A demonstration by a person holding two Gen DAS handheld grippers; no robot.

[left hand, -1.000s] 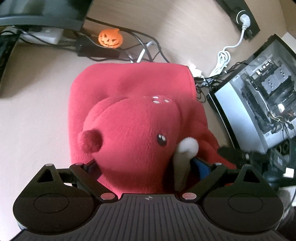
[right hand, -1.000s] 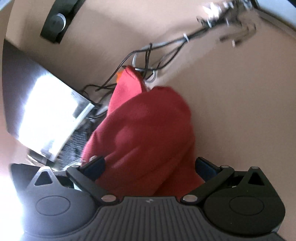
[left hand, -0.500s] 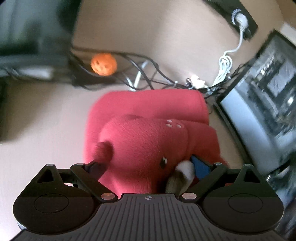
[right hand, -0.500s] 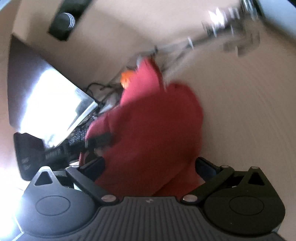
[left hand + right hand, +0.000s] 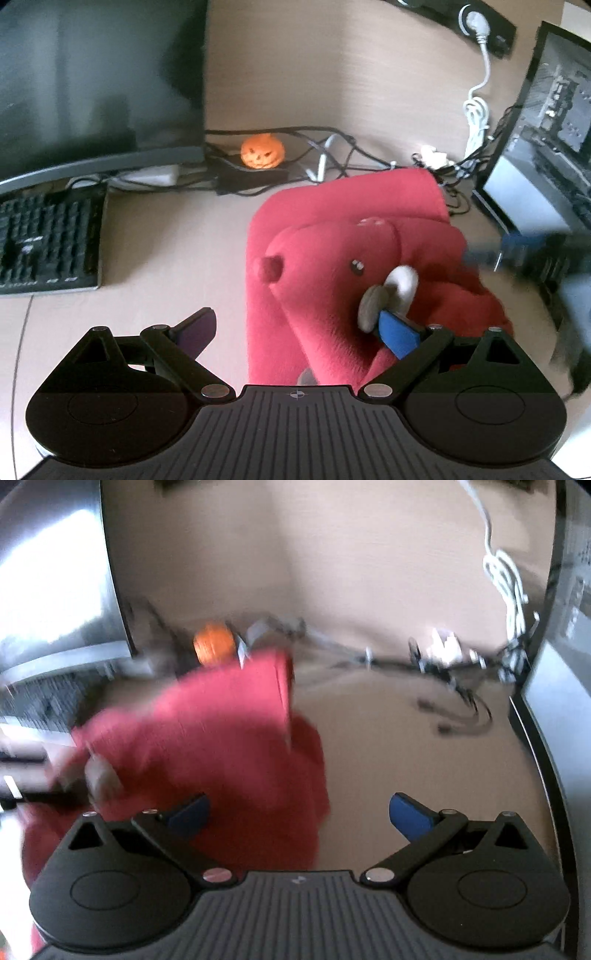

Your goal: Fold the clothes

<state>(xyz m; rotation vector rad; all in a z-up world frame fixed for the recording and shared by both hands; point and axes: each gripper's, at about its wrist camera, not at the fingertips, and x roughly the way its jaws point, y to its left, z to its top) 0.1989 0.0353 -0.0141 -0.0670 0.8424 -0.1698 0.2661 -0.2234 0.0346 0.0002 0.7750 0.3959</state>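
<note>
Red fleece garment (image 5: 332, 295) bunched, animal-face hood on top; both hand-held grippers (image 5: 299, 328) (image 5: 299, 812) released.

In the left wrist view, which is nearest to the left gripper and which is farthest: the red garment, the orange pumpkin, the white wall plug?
From the left gripper:
1. Red garment: directly ahead, reaching between the jaws.
2. Orange pumpkin: behind the garment, at the desk's back edge among cables.
3. White wall plug: high on the wall, upper right.
</note>
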